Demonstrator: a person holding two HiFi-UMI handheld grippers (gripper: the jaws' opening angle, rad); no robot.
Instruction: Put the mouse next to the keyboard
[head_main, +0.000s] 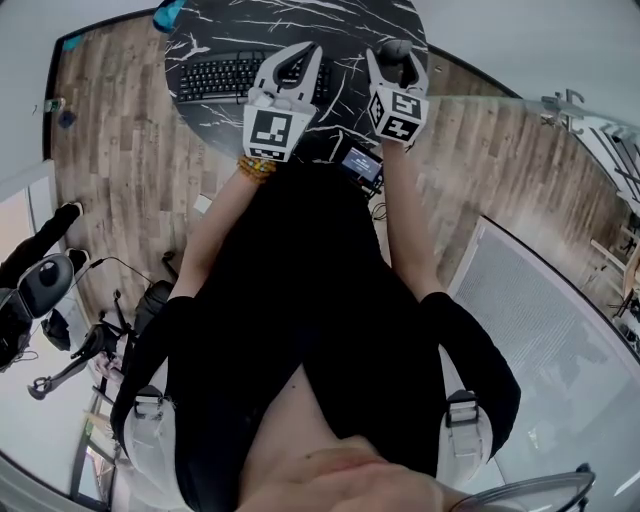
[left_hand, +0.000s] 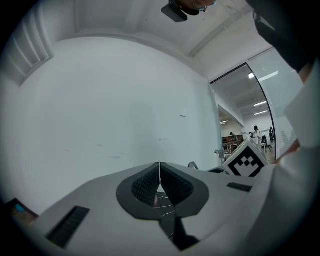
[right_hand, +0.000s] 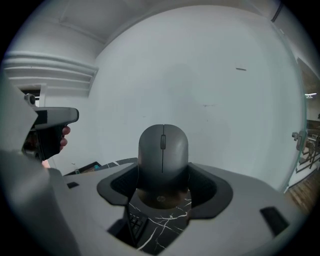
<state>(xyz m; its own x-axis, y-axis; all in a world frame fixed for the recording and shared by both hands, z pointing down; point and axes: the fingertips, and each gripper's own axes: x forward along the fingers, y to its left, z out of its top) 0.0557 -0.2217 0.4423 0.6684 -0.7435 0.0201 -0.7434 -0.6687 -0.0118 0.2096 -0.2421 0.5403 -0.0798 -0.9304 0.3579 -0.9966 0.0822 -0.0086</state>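
In the head view, our left gripper (head_main: 300, 62) hovers over the keyboard (head_main: 222, 76), and our right gripper (head_main: 397, 60) is to its right above the black marble table (head_main: 350, 22). The left gripper view shows the jaws pressed together with nothing between them. The right gripper view shows the grey mouse (right_hand: 163, 150) clamped between the jaws, lifted off the table.

Matt plastic mouse (right_hand: 163, 150), glossy marble-look table (head_main: 345, 25) (floor (head_main: 120, 170): wood planks).
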